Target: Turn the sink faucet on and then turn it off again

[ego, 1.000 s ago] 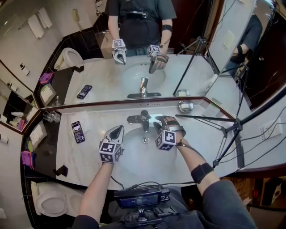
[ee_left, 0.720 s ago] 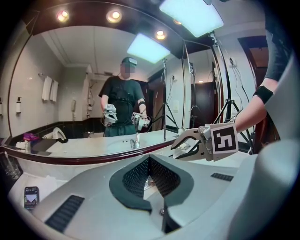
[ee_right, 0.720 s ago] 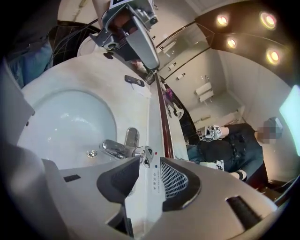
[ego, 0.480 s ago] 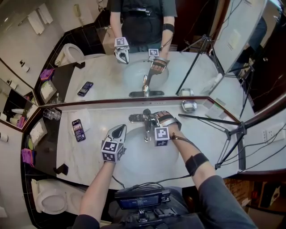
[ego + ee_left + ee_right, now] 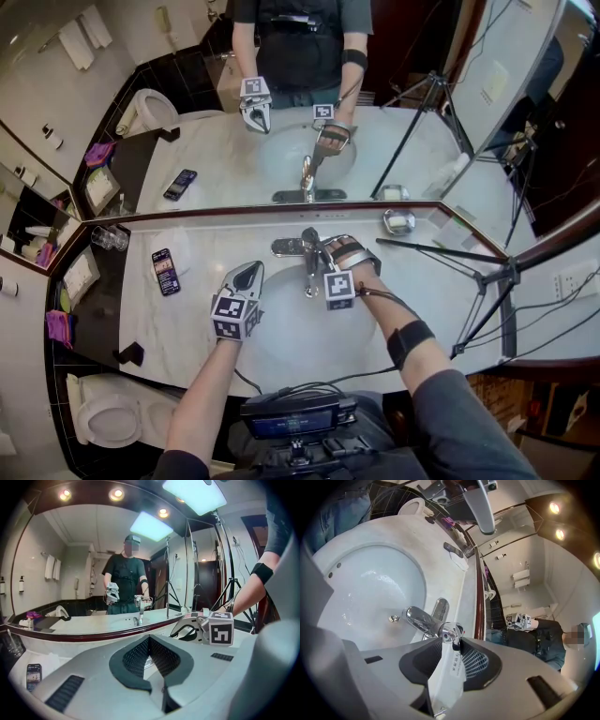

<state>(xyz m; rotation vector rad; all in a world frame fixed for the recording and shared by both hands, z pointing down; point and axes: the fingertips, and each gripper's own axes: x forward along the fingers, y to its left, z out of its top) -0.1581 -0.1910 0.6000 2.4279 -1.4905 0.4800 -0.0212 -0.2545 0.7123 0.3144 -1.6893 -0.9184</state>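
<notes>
The chrome faucet (image 5: 307, 251) stands at the back of the white sink basin (image 5: 281, 333). My right gripper (image 5: 322, 251) reaches onto its top from the right. In the right gripper view the flat lever handle (image 5: 451, 667) lies between the two dark pads (image 5: 480, 663), which have just been closing and now hold it. The spout (image 5: 419, 619) points over the wet basin (image 5: 361, 583), and I see no stream of water. My left gripper (image 5: 251, 270) hovers over the basin's left rim, shut and holding nothing (image 5: 149, 640).
A phone (image 5: 164, 273) and a drinking glass (image 5: 108, 240) sit on the marble counter at the left, and a soap dish (image 5: 398, 222) at the back right. A tripod (image 5: 473, 274) leans over the right side. The mirror stands just behind the faucet, and a toilet (image 5: 108, 422) is at the lower left.
My right gripper has dropped and rolled onto the faucet's lever, with its marker cube swung slightly left. The left gripper has stayed in place.
</notes>
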